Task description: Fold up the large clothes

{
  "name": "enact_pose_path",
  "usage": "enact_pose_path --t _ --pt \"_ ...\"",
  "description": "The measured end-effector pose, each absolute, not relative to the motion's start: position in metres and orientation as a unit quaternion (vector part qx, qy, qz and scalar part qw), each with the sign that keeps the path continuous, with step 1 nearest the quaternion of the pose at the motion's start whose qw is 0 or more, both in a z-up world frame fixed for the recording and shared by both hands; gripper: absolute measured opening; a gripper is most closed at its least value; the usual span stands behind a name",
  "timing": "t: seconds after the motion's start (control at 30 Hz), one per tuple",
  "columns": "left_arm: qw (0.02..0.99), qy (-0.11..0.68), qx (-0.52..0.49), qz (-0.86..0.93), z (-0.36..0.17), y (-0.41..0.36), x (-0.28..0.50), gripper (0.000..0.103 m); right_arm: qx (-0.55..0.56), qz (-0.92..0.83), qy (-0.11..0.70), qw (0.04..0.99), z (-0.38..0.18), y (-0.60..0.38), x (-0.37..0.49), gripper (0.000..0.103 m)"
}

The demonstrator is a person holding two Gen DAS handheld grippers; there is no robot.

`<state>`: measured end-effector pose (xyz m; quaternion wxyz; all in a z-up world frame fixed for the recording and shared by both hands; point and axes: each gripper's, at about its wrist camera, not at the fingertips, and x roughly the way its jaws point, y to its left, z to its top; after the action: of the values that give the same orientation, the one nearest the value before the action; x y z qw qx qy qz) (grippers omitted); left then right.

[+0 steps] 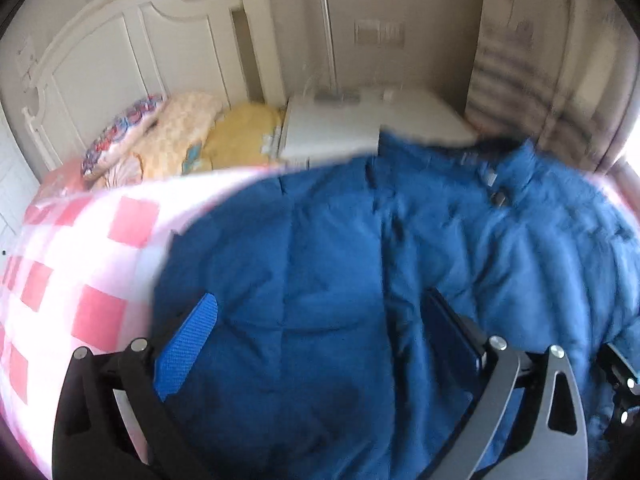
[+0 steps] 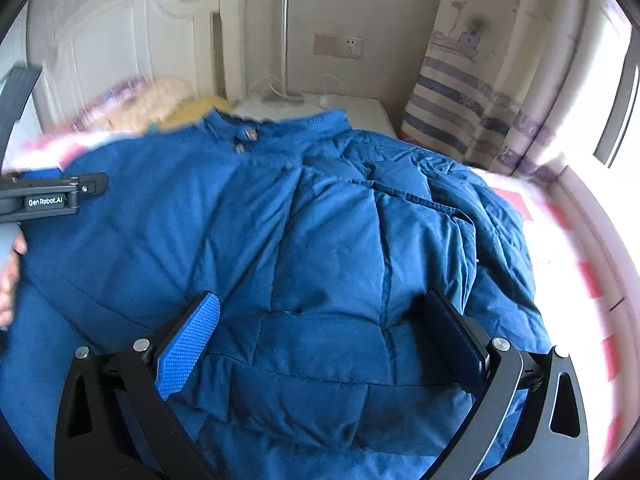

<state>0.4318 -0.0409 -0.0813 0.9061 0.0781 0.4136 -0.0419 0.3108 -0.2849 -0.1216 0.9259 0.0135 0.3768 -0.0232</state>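
Nearest, the left gripper (image 1: 320, 344) and right gripper (image 2: 324, 340) both stand spread wide over the blue padded jacket (image 2: 304, 232), nothing between their fingers; the jacket lies flat on the pink-checked bedspread (image 1: 96, 264) — collar at the far end. Farther off: pillows (image 1: 172, 136), a white nightstand (image 1: 332, 128), a striped curtain (image 2: 460, 112).

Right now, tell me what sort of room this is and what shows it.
Most likely a bedroom. A white headboard stands behind pillows, the blue quilted jacket lies on a pink checked bedspread, and a white bedside table sits beside a striped curtain.
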Motion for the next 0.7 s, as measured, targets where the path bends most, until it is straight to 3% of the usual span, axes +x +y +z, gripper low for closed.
enact_pose_path --t 0.1,0.23,0.33,0.4,0.7 --pt "0.918 0.391 0.061 -0.038 -0.058 -0.024 0.434 0.101 0.055 -0.024 0.357 0.932 -0.103 -0.298 0.309 0.098" --pt "0.910 0.408 0.068 -0.018 -0.067 -0.015 0.452 0.101 0.009 -0.043 0.360 0.932 -0.086 -0.288 0.336 0.098" --pt "0.890 0.446 0.089 -0.014 -0.101 -0.015 0.459 0.101 -0.017 -0.050 0.411 0.910 -0.111 -0.281 0.365 0.099" --pt "0.900 0.426 0.089 -0.023 -0.105 -0.012 0.453 0.101 -0.030 -0.045 0.418 0.907 -0.125 -0.278 0.369 0.099" --pt "0.913 0.406 0.035 -0.012 -0.070 0.019 0.470 0.101 0.038 -0.083 0.402 0.911 -0.087 -0.339 0.386 0.098"
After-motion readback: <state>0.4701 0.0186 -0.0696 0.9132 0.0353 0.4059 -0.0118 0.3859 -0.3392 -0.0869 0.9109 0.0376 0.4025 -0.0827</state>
